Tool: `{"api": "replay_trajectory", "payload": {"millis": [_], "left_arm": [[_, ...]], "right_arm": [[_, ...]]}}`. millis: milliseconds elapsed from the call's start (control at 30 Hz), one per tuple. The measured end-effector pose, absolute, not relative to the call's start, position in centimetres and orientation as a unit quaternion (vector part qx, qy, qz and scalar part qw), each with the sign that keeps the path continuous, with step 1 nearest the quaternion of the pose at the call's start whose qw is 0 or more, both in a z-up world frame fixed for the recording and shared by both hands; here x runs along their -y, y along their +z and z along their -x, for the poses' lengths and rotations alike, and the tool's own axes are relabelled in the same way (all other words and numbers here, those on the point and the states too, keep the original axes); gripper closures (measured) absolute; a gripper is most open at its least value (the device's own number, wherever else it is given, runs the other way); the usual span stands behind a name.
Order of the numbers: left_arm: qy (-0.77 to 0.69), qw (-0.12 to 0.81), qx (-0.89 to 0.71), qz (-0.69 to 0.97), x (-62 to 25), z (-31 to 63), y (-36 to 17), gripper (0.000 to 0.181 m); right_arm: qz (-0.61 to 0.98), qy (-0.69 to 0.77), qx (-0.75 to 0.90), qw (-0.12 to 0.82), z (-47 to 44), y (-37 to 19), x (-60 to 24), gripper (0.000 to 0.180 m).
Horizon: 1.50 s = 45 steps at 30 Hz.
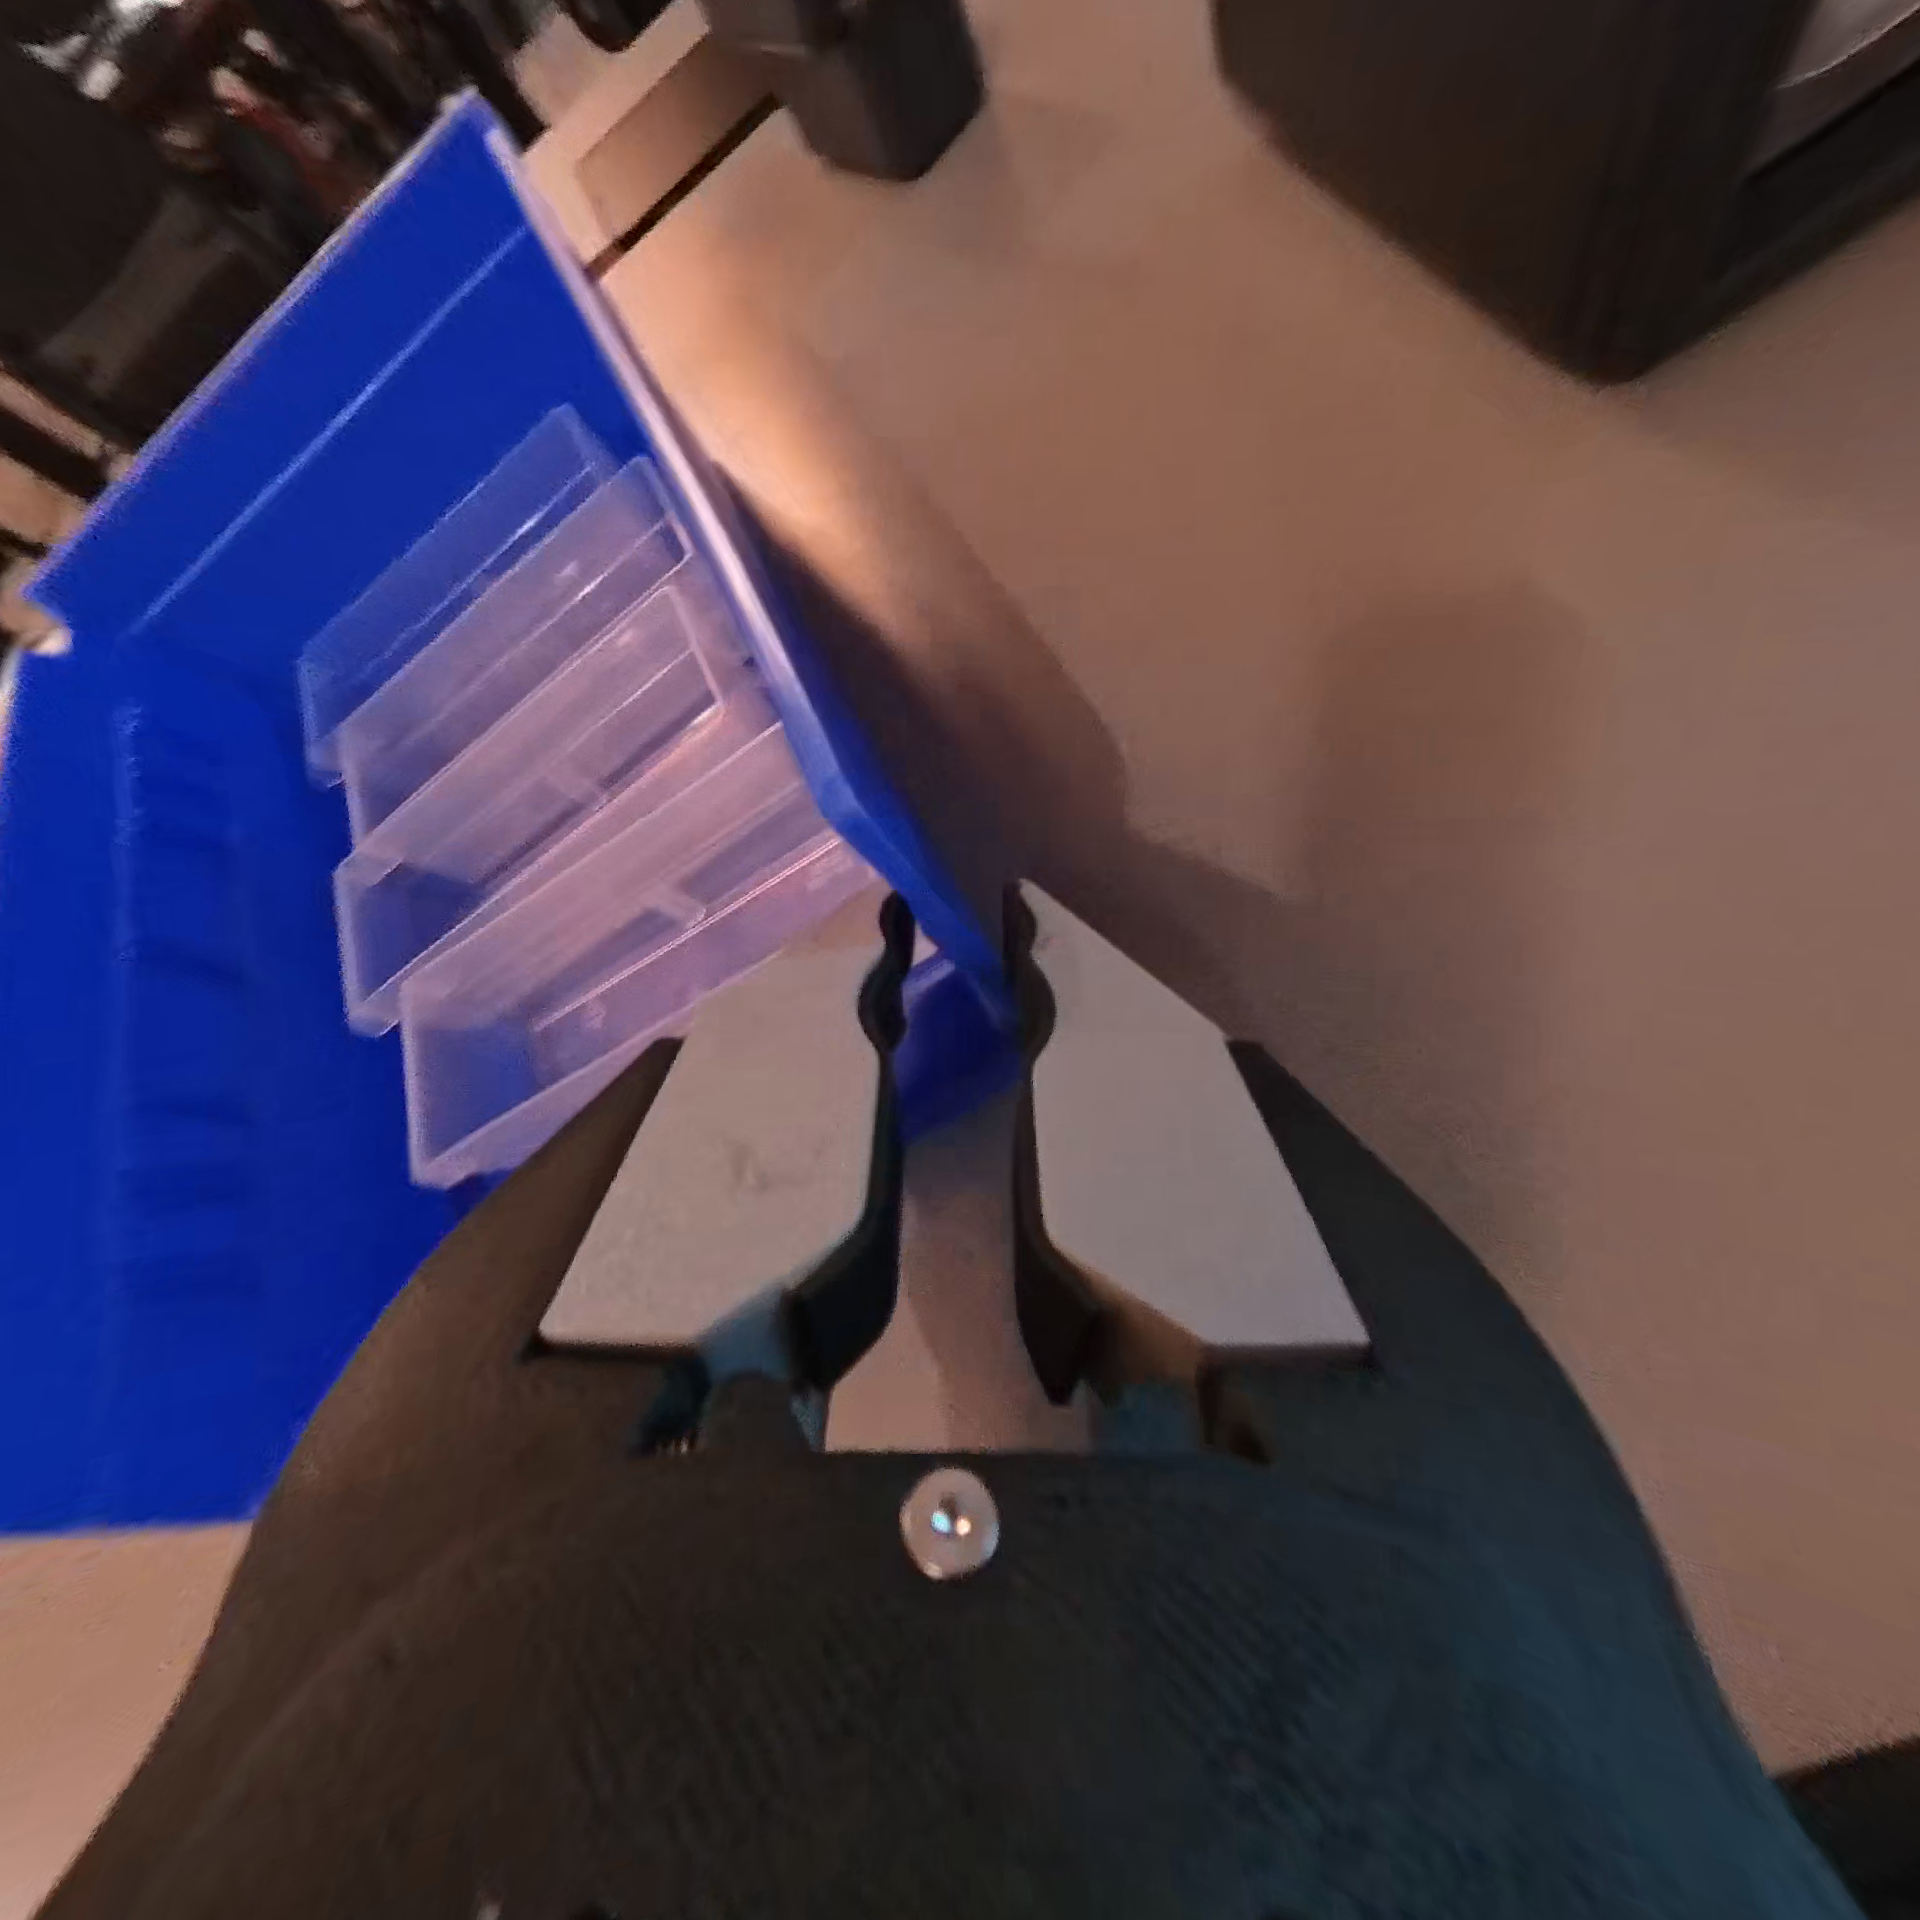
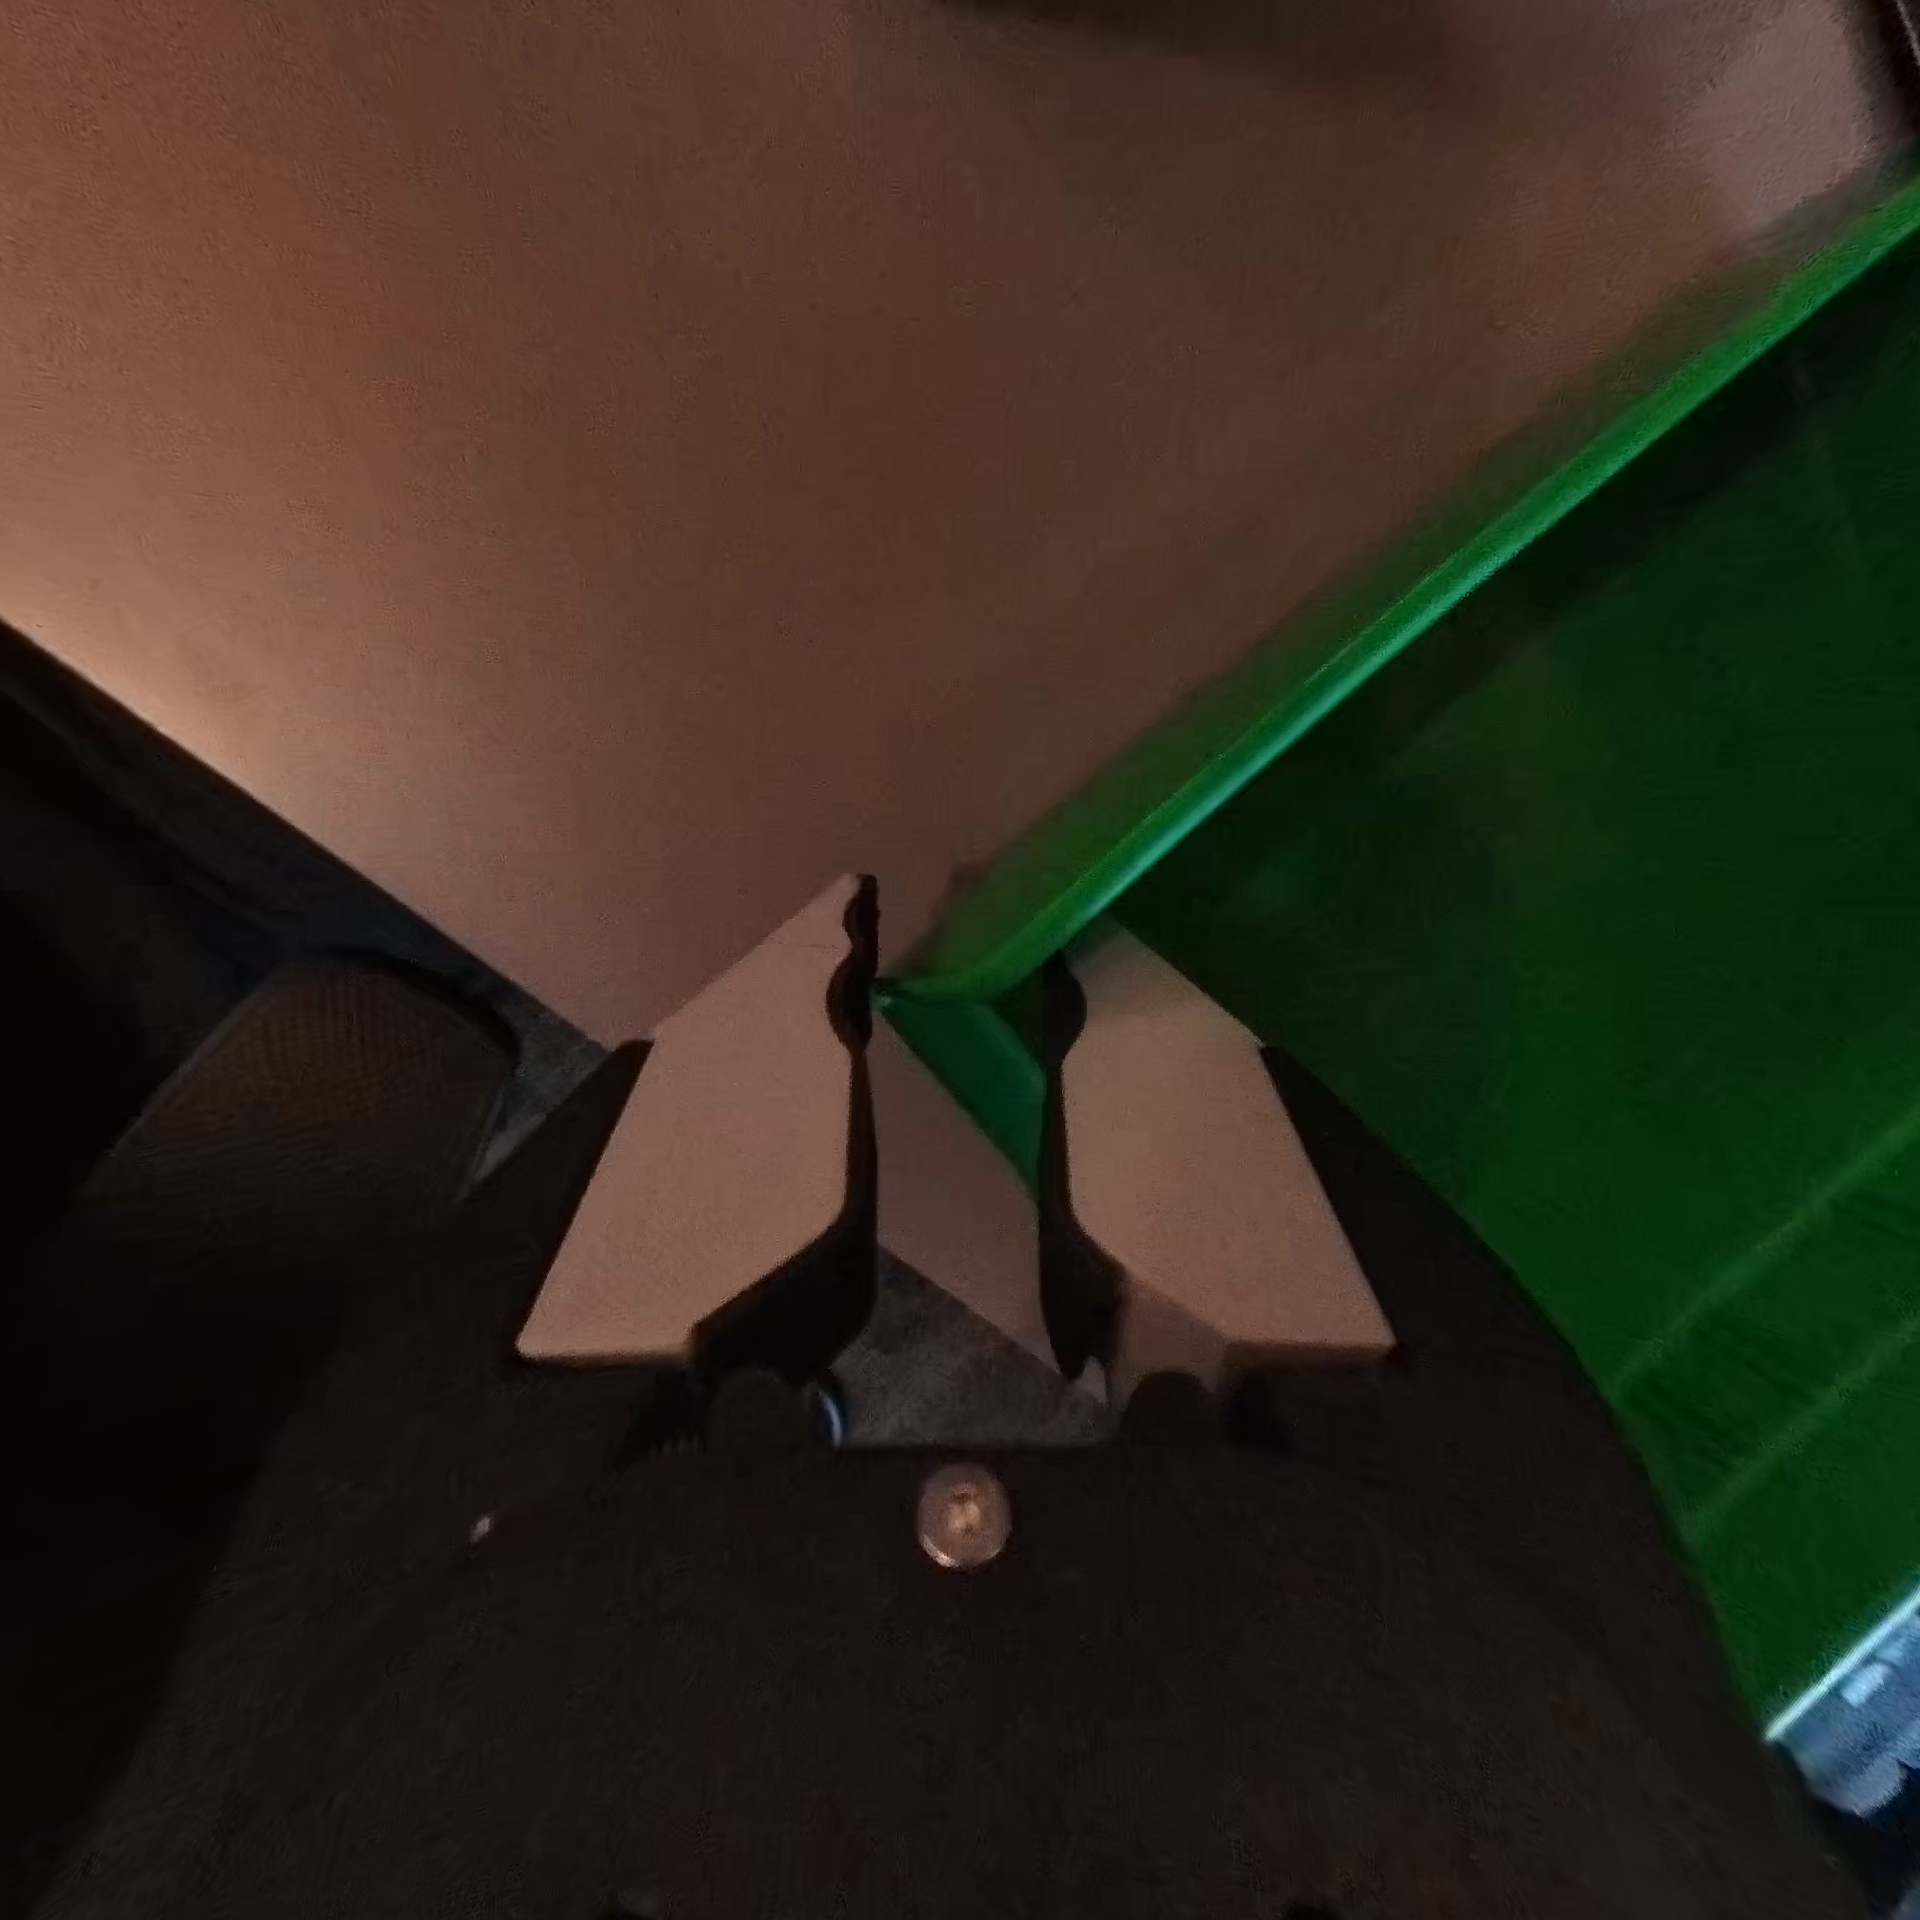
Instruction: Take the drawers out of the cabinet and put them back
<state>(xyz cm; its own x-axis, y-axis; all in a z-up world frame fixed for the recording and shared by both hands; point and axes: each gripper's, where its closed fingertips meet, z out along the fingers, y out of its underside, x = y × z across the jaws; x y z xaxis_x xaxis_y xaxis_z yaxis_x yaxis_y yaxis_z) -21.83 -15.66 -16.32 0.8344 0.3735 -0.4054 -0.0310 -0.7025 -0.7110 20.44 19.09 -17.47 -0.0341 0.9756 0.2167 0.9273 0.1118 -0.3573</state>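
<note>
In the left wrist view a blue plastic drawer point(image 1: 187, 1039) fills the left side and looks tilted. It holds several small clear plastic trays point(image 1: 540, 790). My left gripper point(image 1: 956, 920) is shut on the drawer's near corner rim, with one finger on each side of the wall. In the right wrist view a green plastic drawer point(image 2: 1558, 935) fills the right side, and its inside looks empty. My right gripper point(image 2: 958, 940) is shut on its near corner rim. No cabinet is in view.
Both drawers are over a tan table point(image 1: 1351, 831) point(image 2: 623, 416). A black box point(image 1: 1558, 177) and another dark object point(image 1: 883, 83) stand at the far side. The table edge, dark floor and a dark mesh object point(image 2: 291, 1122) lie at the lower left of the right wrist view.
</note>
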Motion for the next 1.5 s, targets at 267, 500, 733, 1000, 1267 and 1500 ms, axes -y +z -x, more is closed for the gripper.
{"api": "replay_trajectory", "payload": {"millis": [267,500,733,1000,1267,1500], "left_arm": [[0.265,0.391,0.134,0.871,16.1,22.7,-14.9,0.168],[0.263,0.469,0.113,0.836,15.3,20.6,-9.7,0.155],[0.285,0.472,0.091,0.829,14.5,20.3,-8.7,0.153],[0.282,0.481,0.085,0.826,14.4,19.7,-8.2,0.153],[0.278,0.484,0.077,0.827,14.0,19.2,-8.2,0.152],[0.277,0.478,0.076,0.83,13.8,19.4,-8.7,0.152]], "right_arm": [[0.672,-0.007,0.7,0.244,-22.5,-17.3,-22.1,0.162],[0.694,0.008,0.657,0.296,-23.4,-14.5,-22.8,0.163],[0.624,0.184,0.611,0.451,-17.8,-5.4,-18.9,0.138],[0.556,0.278,0.612,0.488,-12.4,-3.2,-14.2,0.135],[0.418,0.437,0.638,0.476,-7.0,-5.3,-7.7,0.134],[0.487,0.422,0.632,0.431,-5.1,-13.0,-11.7,0.129]]}}
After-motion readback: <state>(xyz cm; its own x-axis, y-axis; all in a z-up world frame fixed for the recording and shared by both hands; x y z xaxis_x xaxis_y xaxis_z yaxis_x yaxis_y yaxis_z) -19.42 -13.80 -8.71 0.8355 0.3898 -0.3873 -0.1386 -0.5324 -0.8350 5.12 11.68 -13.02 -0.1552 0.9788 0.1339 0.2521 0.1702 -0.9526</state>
